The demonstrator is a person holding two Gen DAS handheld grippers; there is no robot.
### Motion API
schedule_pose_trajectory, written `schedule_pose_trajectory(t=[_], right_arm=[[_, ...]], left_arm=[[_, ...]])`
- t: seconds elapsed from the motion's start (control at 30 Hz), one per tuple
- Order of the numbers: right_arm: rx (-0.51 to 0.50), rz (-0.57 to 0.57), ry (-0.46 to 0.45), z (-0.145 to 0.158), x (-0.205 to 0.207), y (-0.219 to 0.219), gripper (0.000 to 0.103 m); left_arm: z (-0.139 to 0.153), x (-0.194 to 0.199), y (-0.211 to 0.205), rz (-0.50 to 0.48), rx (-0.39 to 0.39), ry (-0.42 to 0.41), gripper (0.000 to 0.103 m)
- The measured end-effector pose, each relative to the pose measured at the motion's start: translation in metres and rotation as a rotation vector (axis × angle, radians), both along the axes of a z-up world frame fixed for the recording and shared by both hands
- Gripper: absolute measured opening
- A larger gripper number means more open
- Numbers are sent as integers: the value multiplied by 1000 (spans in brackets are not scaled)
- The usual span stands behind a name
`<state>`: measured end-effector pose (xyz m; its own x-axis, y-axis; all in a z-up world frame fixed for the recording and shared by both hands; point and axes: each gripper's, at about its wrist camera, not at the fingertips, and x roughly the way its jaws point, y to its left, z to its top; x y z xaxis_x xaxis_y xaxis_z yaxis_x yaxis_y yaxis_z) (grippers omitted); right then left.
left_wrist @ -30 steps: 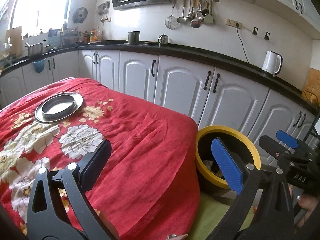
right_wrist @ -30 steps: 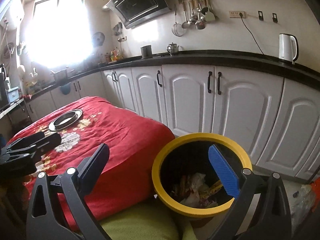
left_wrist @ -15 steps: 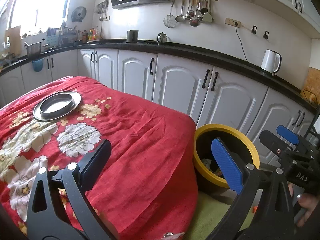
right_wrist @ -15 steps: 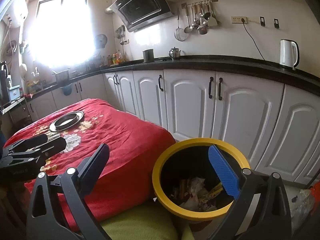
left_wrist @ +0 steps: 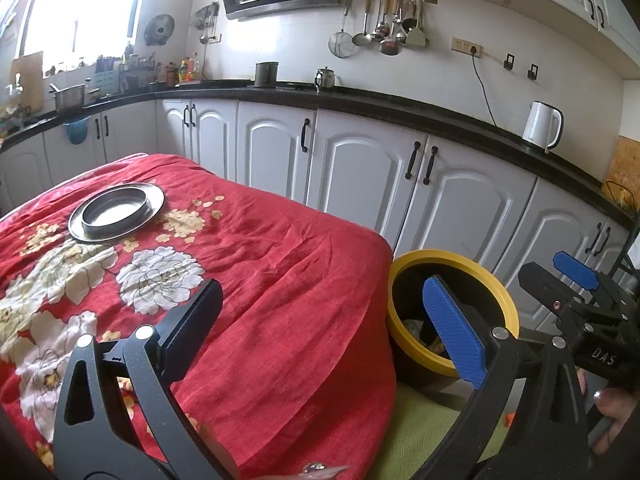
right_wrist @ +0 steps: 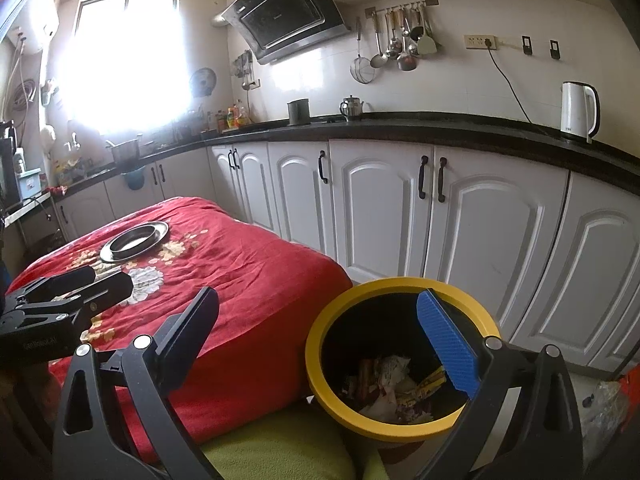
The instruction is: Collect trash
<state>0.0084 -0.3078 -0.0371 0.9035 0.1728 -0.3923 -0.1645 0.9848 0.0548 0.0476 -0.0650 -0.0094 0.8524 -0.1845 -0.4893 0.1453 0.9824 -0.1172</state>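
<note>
Left gripper (left_wrist: 320, 320): fingers spread wide, nothing held, over the near edge of the red floral cloth on the table (left_wrist: 280, 280). Right gripper (right_wrist: 320, 332): fingers likewise wide apart and empty, above the rim of the yellow-rimmed bin (right_wrist: 320, 344). Bin stands just beside the table's corner; crumpled wrappers (right_wrist: 396, 384) lie at its bottom. Farther back on the cloth, a metal dish (left_wrist: 116, 213). Beyond, white cabinets (left_wrist: 360, 176) under a dark counter carrying a white kettle (left_wrist: 542, 125).
</note>
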Motion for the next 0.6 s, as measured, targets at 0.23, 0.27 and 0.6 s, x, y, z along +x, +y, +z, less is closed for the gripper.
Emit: schedule_pose_trajectory(t=[0.23,0.27,0.6], right_arm=[[0,1,-1,0,-1,0,97],[-1,0,-1,0,0,1,97],[0,2,-3,0,0,0,97]], left_arm=[[0,-1,0,0,0,-2,92],[0,-1,0,0,-1,-2,92],[-1,-1,0,2,-1,-3,92]])
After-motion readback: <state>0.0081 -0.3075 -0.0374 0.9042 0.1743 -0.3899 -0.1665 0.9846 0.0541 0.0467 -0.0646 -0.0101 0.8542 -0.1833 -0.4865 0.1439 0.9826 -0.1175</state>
